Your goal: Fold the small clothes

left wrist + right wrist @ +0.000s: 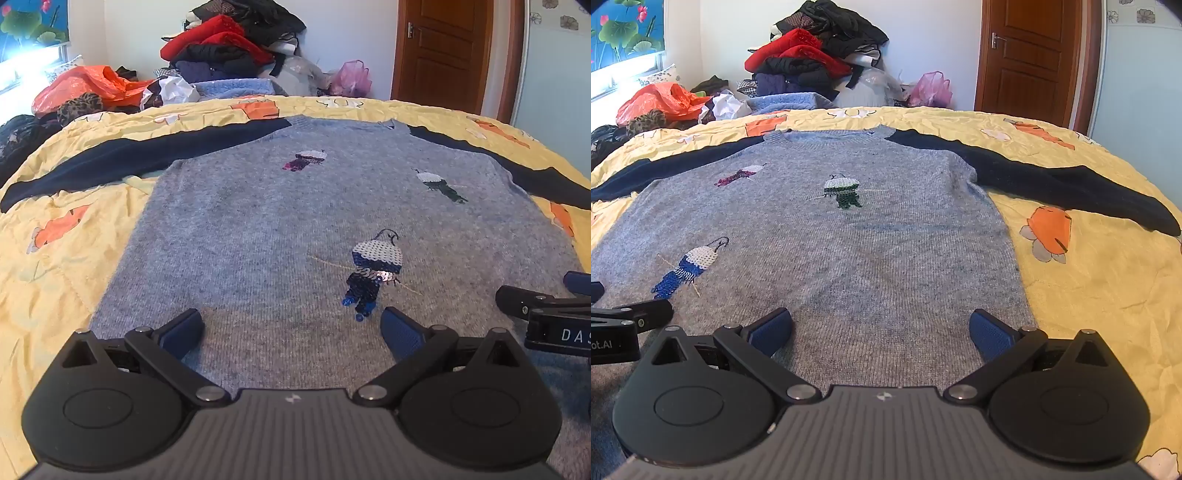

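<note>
A grey sweater (280,229) with dark navy sleeves is laid flat, front up, on a bed covered by a yellow quilt (55,258). Three small sequin figures are seen on its front. The left gripper (291,332) is held over the near hem, its jaws spread wide, with nothing between them. The right gripper (881,332) is held beside it, over the near right part of the sweater, and its jaws are released too. In each view only a part of the other gripper is seen at the edge, cut off by the frame. The near hem of the sweater is hidden under the gripper bodies. At the far side a pile of clothes (812,62) is stacked against the wall, and a brown door (1030,55) is seen at the far right.
</note>
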### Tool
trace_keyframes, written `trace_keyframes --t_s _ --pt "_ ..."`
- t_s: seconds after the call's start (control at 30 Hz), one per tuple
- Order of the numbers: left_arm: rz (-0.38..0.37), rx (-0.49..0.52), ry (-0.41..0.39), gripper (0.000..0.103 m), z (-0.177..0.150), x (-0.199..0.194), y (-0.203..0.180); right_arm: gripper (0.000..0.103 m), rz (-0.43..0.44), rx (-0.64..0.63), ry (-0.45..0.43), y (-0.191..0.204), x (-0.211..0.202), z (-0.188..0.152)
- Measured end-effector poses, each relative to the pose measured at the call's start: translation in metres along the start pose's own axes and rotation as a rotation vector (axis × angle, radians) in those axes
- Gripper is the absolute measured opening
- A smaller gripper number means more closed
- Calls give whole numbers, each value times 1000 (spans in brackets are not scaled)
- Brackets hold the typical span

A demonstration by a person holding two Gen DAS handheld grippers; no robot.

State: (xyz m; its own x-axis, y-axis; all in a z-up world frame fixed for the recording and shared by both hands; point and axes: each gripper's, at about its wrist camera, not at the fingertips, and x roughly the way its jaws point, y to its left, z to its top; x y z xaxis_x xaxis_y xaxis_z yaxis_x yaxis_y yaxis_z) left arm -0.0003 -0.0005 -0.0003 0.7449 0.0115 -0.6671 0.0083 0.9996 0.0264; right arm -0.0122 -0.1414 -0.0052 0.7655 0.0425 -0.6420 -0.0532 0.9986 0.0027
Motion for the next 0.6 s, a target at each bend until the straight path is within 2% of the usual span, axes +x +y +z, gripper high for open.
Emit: trace_keyframes --t_s 0.2,0.37,0.6 --pt "-13 -13 -25 103 -4 -3 -5 103 -1 -1 1 0 0 0" --pt "3 -22 -10 103 -11 1 -8 103 -2 -2 1 0 0 0" --pt "-15 -8 5 103 -2 1 -2 103 -2 -3 1 0 0 0"
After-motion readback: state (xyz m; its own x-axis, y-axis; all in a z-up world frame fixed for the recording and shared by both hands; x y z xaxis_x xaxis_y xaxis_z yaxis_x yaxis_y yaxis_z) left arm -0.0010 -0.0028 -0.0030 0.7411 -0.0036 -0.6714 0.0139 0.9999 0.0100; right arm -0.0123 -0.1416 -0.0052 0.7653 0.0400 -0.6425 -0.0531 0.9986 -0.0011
